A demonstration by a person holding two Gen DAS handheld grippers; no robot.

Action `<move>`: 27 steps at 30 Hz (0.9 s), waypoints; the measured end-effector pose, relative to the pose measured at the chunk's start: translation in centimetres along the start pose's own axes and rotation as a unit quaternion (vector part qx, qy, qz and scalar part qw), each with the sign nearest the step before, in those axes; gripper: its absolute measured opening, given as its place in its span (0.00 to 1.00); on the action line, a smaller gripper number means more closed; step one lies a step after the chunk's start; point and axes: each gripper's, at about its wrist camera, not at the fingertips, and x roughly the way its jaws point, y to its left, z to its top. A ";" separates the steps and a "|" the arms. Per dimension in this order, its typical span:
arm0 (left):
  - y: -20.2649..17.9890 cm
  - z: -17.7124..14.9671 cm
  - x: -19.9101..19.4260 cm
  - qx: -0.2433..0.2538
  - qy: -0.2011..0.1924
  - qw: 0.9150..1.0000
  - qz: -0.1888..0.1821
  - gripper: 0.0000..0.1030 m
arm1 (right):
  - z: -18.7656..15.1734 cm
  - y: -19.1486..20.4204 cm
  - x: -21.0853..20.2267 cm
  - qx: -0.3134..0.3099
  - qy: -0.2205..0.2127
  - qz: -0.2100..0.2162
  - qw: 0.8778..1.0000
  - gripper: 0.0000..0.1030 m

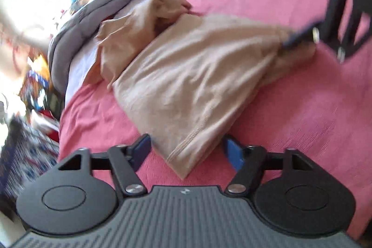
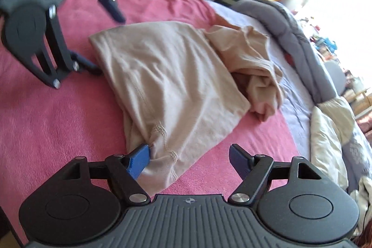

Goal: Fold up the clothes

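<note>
Bed with pink cover (image 2: pixel 58 127): beige garment (image 2: pixel 167 76) lies mid-surface, grey duvet (image 2: pixel 300 38) and cream pillows (image 2: pixel 330 131) bunched along far edge.

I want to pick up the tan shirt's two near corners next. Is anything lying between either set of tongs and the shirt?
Nothing visible is. The left tongs stand open around the tan shirt's hem corner on the pink bedspread. The right tongs are open at another corner, one finger already touching cloth.
</note>
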 end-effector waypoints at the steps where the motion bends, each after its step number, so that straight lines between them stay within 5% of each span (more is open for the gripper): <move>1: -0.4 0.0 0.0 0.016 -0.008 1.000 0.005 0.59 | -0.1 0.0 -0.2 0.008 -0.003 -0.002 1.000 0.75; 7: -0.3 0.1 -0.2 0.024 -0.007 1.000 0.011 0.37 | -0.2 1.5 -1.2 0.016 -0.045 -0.024 0.999 0.76; 11: 0.2 0.4 -1.0 0.024 -0.007 1.000 0.017 0.23 | 0.3 4.6 -0.5 -0.049 -0.103 -0.069 0.991 0.76; 15: 0.9 0.8 -1.8 0.021 -0.010 0.999 0.024 0.21 | 0.3 6.6 0.5 -0.092 -0.134 -0.092 0.982 0.76; 24: 1.3 0.7 -2.2 0.017 0.005 1.000 0.024 0.31 | 0.9 6.1 1.3 -0.062 -0.156 -0.128 0.977 0.75; 26: 1.4 0.7 -2.5 0.016 0.008 1.000 0.023 0.32 | 1.1 6.1 2.1 -0.071 -0.149 -0.115 0.980 0.62; 27: 1.4 0.7 -2.7 0.019 0.005 1.000 0.024 0.32 | 1.3 6.0 2.4 -0.072 -0.144 -0.105 0.981 0.44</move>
